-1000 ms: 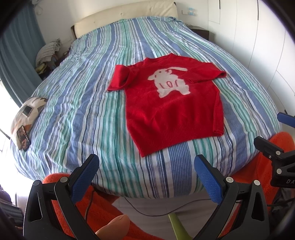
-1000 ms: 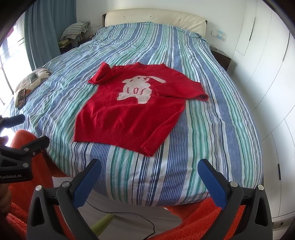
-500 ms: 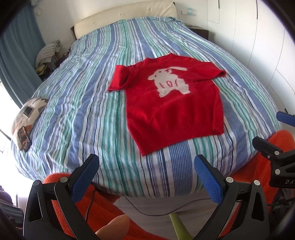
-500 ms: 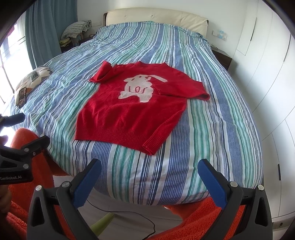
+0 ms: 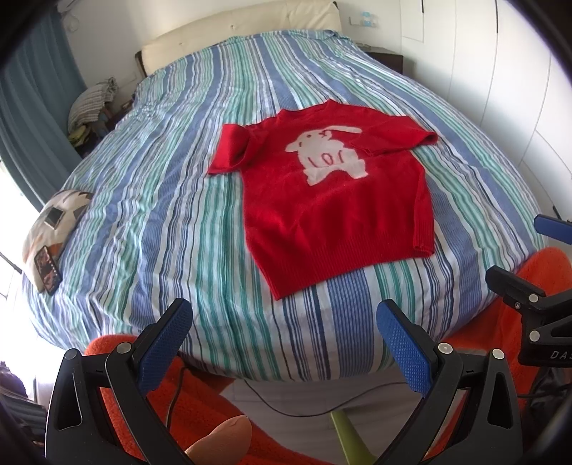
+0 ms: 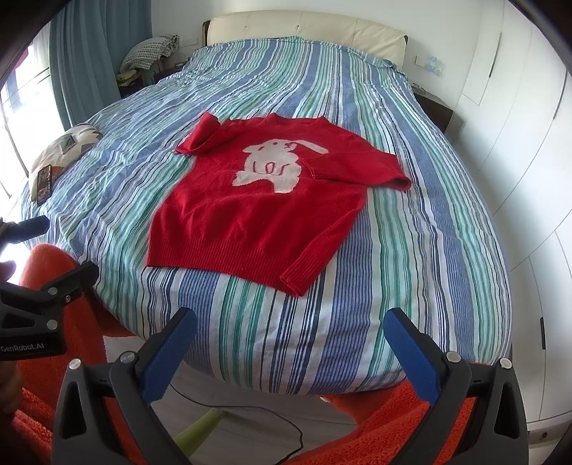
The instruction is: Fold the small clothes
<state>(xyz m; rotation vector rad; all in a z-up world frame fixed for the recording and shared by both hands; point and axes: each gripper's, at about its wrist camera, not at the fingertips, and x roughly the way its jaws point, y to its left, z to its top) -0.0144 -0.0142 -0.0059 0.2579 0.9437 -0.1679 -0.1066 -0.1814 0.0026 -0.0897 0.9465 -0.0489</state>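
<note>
A small red sweater [image 5: 332, 207] with a white animal on its front lies flat on the striped bed [image 5: 161, 221]. It also shows in the right wrist view [image 6: 257, 211]. One sleeve is folded across the chest [image 6: 357, 168]; the other is bunched at the far left shoulder [image 6: 200, 137]. My left gripper [image 5: 282, 322] is open and empty, held off the near edge of the bed, short of the hem. My right gripper [image 6: 291, 329] is open and empty, also off the near edge, below the sweater's cuff [image 6: 300, 275].
A patterned pillow [image 5: 53, 225] with a phone [image 5: 46, 266] on it lies at the bed's left edge. A headboard [image 6: 304, 25] stands at the far end. White wardrobes [image 6: 518, 125] line the right side. An orange rug [image 6: 393, 422] and a cable lie on the floor below.
Both grippers have drifted slightly toward the bed; the sweater sits a little lower in both views. Both stay open and the sweater has not moved.
</note>
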